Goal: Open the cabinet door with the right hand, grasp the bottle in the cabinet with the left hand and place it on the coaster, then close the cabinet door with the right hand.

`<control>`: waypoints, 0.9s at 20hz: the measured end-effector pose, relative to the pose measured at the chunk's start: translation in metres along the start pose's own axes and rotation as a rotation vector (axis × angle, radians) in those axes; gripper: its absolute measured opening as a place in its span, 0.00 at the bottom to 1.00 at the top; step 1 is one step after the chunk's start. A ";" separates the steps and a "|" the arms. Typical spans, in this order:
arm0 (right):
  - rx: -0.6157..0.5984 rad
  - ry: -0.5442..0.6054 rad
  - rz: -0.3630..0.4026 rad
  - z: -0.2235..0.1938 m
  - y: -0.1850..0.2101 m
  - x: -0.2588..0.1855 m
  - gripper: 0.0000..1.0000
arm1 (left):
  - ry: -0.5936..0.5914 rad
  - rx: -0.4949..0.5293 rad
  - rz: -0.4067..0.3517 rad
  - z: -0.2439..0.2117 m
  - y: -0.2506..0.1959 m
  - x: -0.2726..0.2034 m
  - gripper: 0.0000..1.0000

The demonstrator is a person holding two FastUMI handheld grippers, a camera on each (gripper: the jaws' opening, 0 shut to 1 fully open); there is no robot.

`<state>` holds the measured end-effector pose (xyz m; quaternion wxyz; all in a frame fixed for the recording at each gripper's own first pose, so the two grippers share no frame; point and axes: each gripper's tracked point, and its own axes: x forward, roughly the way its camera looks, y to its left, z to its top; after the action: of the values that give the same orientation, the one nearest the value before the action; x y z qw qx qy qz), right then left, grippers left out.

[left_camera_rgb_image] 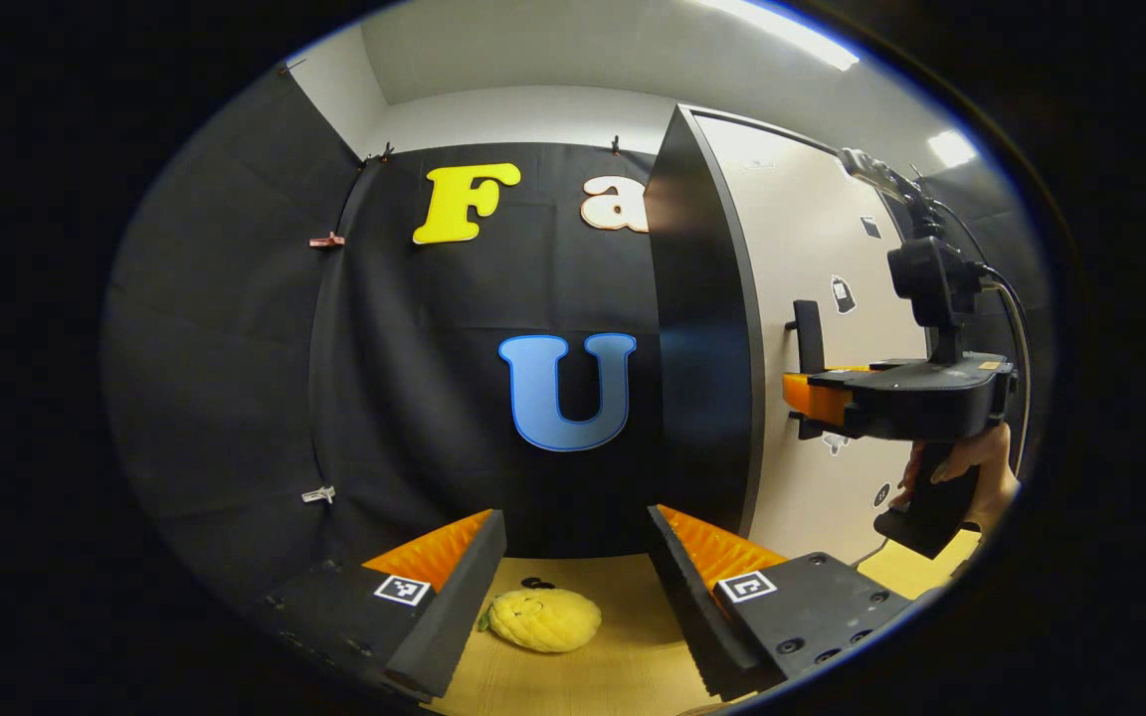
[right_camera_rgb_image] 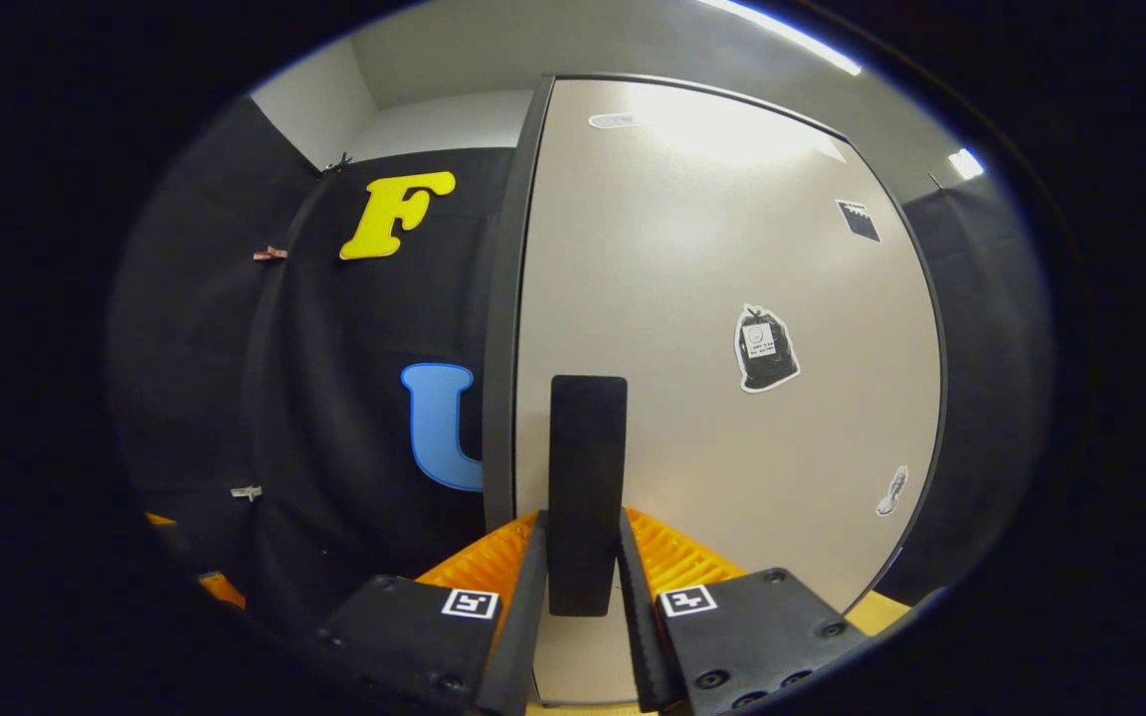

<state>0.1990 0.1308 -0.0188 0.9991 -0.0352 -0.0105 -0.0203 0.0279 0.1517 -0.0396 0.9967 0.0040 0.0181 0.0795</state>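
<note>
**Right tongs clamp the door handle, left tongs wait apart**

Right tongs (right_camera_rgb_image: 581, 577) sit clamped on the handle (right_camera_rgb_image: 587, 477) of the cabinet door (right_camera_rgb_image: 722, 249): in the right gripper view the dark upright handle stands between the two fingers, which press on its sides. The pale door spreads ahead of and above these tongs, with a few stickers (right_camera_rgb_image: 765, 348) to their upper right. The door's dark edge (right_camera_rgb_image: 503, 328) runs upright just left of the handle, and the booth wall lies beyond it to the left.

Left tongs (left_camera_rgb_image: 573, 557) are apart and hold nothing. Between and just below their fingers a yellow plush toy (left_camera_rgb_image: 545, 619) lies on the wooden tabletop (left_camera_rgb_image: 623, 666), with a small dark thing just behind it that is too small to tell. Ahead of them, up and to the right, stands the cabinet (left_camera_rgb_image: 697, 328), its dark side facing them. Farther right in the left gripper view, the right tongs (left_camera_rgb_image: 804, 396) reach the handle (left_camera_rgb_image: 809, 338) on the door (left_camera_rgb_image: 792, 219), and a hand (left_camera_rgb_image: 961, 472) grips their body from below.

The bottle must be behind the closed door; I cannot tell its place.
</note>
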 end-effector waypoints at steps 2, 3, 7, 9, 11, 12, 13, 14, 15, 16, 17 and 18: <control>-0.034 -0.004 -0.039 -0.001 -0.002 -0.001 0.43 | 0.003 -0.002 0.000 -0.001 0.000 0.001 0.90; -0.025 0.005 -0.048 -0.003 -0.004 0.001 0.36 | 0.007 -0.004 0.000 -0.001 0.000 0.001 0.90; -0.009 0.043 -0.028 -0.002 -0.002 -0.003 0.28 | 0.004 -0.002 0.011 0.001 0.001 -0.001 0.90; -0.019 0.051 -0.011 -0.002 -0.002 -0.010 0.28 | -0.008 0.001 0.018 0.005 0.002 -0.001 0.90; 0.006 0.064 0.008 -0.001 -0.001 -0.021 0.28 | -0.019 0.010 0.026 0.009 0.002 -0.003 0.89; 0.010 0.066 0.023 0.001 -0.002 -0.028 0.29 | -0.019 0.014 0.030 0.011 0.000 -0.006 0.90; 0.012 0.067 0.038 0.001 -0.005 -0.038 0.28 | -0.019 0.015 0.028 0.013 -0.004 -0.008 0.89; 0.014 0.069 0.052 0.002 -0.007 -0.048 0.28 | -0.018 0.015 0.025 0.014 -0.010 -0.012 0.89; 0.017 0.074 0.068 0.003 -0.010 -0.059 0.28 | -0.019 0.015 0.022 0.016 -0.017 -0.019 0.89; 0.023 0.076 0.080 0.006 -0.014 -0.069 0.28 | -0.024 0.015 0.021 0.017 -0.028 -0.029 0.89; 0.030 0.080 0.099 0.008 -0.016 -0.078 0.29 | -0.028 0.016 0.021 0.020 -0.038 -0.038 0.89; 0.040 0.081 0.122 0.010 -0.019 -0.087 0.28 | -0.031 0.019 0.023 0.022 -0.046 -0.044 0.90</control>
<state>0.1112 0.1158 -0.0099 0.9986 -0.0149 0.0316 0.0395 -0.0069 0.0994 -0.0165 0.9958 0.0147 0.0032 0.0906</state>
